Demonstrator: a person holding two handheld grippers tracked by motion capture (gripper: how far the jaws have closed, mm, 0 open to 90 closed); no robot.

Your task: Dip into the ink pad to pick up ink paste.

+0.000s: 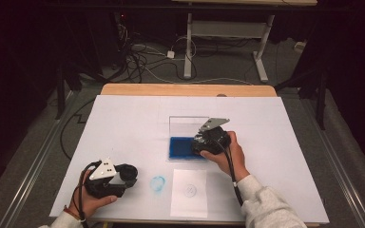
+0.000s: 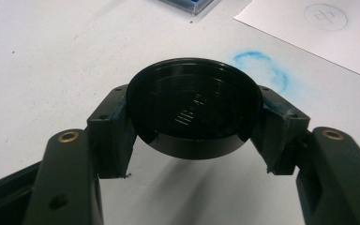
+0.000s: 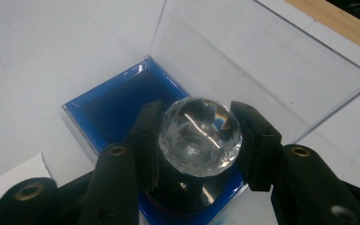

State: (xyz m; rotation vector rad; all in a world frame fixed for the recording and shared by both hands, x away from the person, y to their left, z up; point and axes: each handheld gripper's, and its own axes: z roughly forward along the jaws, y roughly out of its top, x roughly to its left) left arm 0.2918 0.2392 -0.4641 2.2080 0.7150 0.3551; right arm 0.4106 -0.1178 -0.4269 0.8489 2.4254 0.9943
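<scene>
Item: round stamp with a faceted clear crystal knob [image 3: 199, 136] on a black base, clamped between the jaws of the right gripper [image 1: 208, 141]. The jaws are closed against the knob's sides. The stamp sits on or just above the blue ink pad in its shallow case [image 1: 183, 148], whose clear hinged lid [image 3: 262, 61] stands upright behind it; contact with the ink cannot be told.

Item: black round plastic cap [image 2: 194, 108], shallow, with faint moulded lettering inside. It is gripped at its rim by the left gripper [image 1: 123, 175], jaws closed on it, well to the near left of the ink pad.

Item: white paper sheet [image 1: 189, 192] with a faint circular mark, near side of the ink pad on the white table cover [image 1: 123, 123]. A smudged blue ring [image 1: 158, 184] lies just left of the sheet.

Progress, as judged: the cap is off and the case open; inking appears to be in hand. Pressing the stamp on the sheet and recapping look to remain.

Appearance: the knob is bright, many-faceted and glinting with reflections; blue ink traces show on the left gripper's pads [image 2: 122, 122].
</scene>
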